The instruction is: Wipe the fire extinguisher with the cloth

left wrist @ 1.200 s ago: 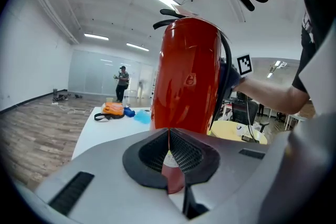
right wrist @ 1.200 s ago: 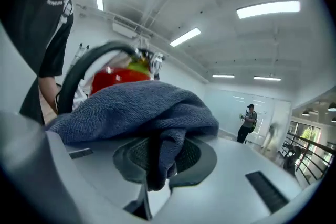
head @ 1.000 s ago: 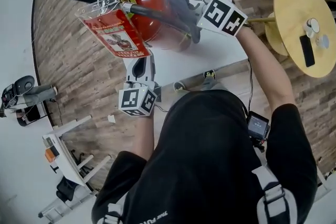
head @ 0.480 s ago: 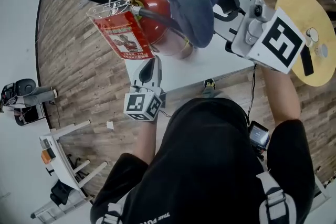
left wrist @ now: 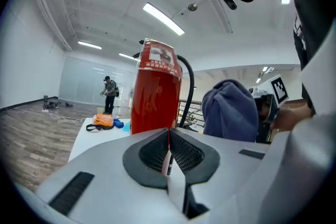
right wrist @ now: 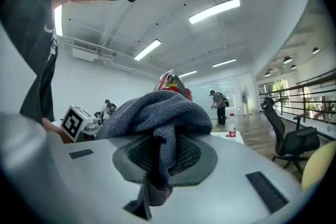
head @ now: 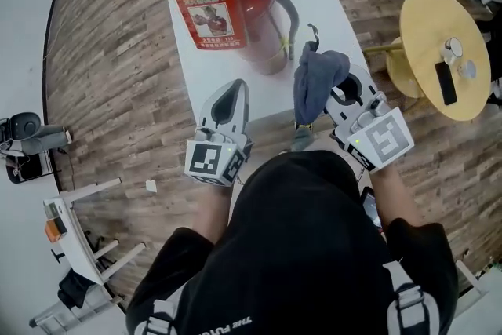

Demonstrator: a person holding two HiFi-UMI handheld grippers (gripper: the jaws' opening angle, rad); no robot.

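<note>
On the table (head: 325, 0) at 12 o'clock, the fire extinguisher (head: 255, 8) is stood upright, the cloth (head: 315, 78) is pinched in the right gripper (head: 339, 90) at its 5 o'clock, and the left gripper (head: 233, 92) is squeezed shut, empty.

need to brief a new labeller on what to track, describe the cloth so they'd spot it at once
On the long white table stands a red fire extinguisher. Just right of it, towards the table's near edge, the right gripper holds the cloth. It is a bunched grey-blue towel drooping from the shut jaws, the only soft, folded thing there.
</note>
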